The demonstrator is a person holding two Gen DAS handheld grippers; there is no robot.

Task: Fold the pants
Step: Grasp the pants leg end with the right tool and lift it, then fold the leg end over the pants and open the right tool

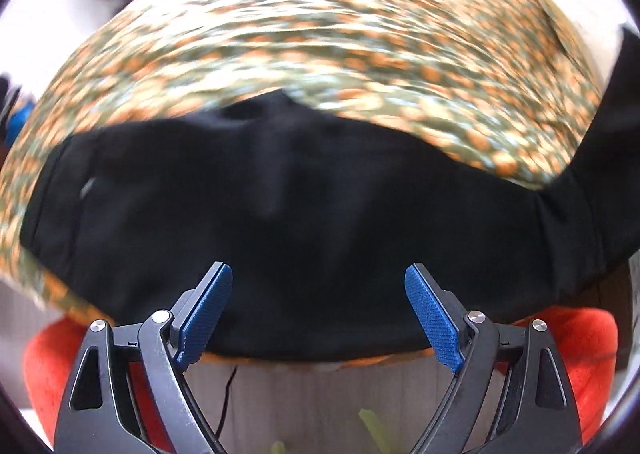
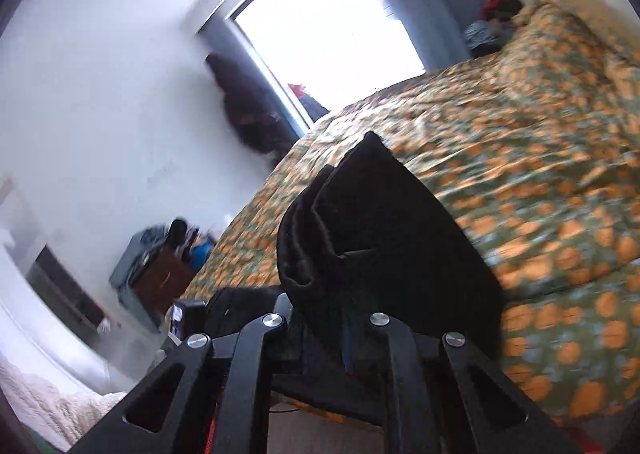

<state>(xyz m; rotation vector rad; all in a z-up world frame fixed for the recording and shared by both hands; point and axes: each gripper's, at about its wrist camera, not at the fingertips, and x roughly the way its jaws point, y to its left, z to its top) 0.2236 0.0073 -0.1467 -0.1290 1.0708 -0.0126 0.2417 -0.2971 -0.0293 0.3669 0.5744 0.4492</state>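
blue ribbed fingers [image 1: 208, 314] of the left gripper [image 1: 318, 314] stand wide apart, holding nothing, poised over the near edge of the black pants [image 1: 280, 205], which lie directly ahead with their long axis running left to right across a floral orange-and-green bedspread [image 1: 320, 33]. the right gripper [image 2: 348, 334] is closed on a bunched, raised end of the same soft, matte cloth, lifted off the bed. the left one looks nearer the flat part. motion blur softens the quilt's pattern.
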